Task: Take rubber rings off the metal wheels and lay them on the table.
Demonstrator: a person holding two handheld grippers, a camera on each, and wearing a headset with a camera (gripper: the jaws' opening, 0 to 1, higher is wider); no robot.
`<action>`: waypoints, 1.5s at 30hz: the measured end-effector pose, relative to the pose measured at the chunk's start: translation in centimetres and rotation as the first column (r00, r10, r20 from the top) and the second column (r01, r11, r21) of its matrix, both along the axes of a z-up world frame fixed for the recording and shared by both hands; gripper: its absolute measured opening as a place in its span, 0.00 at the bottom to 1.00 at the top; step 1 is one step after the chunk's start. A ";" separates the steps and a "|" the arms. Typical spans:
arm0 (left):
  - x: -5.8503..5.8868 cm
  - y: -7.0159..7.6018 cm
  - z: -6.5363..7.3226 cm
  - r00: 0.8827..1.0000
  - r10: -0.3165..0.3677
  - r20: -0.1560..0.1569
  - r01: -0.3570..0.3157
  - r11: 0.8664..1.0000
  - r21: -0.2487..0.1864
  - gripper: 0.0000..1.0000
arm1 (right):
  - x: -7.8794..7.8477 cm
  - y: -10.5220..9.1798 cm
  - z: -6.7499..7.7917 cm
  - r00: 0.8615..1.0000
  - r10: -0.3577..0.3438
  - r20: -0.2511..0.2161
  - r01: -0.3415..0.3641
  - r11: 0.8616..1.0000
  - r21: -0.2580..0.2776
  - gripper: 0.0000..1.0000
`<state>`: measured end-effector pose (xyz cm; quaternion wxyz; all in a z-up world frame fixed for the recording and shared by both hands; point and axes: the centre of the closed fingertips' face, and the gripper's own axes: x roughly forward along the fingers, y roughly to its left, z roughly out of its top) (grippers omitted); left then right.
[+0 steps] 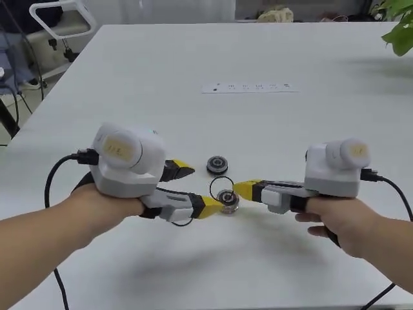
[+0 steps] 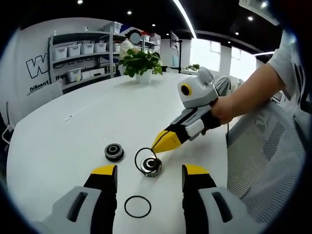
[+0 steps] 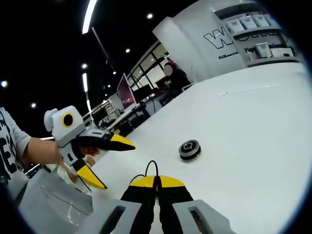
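Observation:
A metal wheel point(image 1: 227, 201) point(image 2: 151, 167) stands on the white table point(image 1: 277, 129), close to the lower jaw of my left gripper point(image 1: 201, 188) point(image 2: 150, 171), which is open around it. My right gripper point(image 1: 237, 188) point(image 2: 162, 142) point(image 3: 157, 183) is shut on a thin black rubber ring point(image 1: 220, 185) point(image 2: 145, 155) point(image 3: 151, 168) that loops up off this wheel. A second wheel point(image 1: 217, 165) point(image 2: 114, 151) point(image 3: 189, 148), its black ring still on it, stands just beyond. A loose ring point(image 2: 137, 206) lies flat on the table between my left jaws. The left gripper point(image 3: 115, 165) appears open in the right gripper view.
A printed white strip point(image 1: 249, 87) lies farther back at mid-table. A potted plant point(image 1: 399, 27) point(image 2: 141, 62) stands at the far right corner. A chair point(image 1: 58, 26) is past the table's left edge. Cables trail from both grippers toward me.

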<state>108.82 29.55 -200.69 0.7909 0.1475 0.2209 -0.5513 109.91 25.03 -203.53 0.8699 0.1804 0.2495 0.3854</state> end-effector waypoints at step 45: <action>-0.9 6.5 1.2 0.996 0.085 0.026 -0.085 0.996 -0.005 0.70 | -1.1 4.7 -0.7 0.995 0.092 -0.032 -0.091 0.996 0.008 0.00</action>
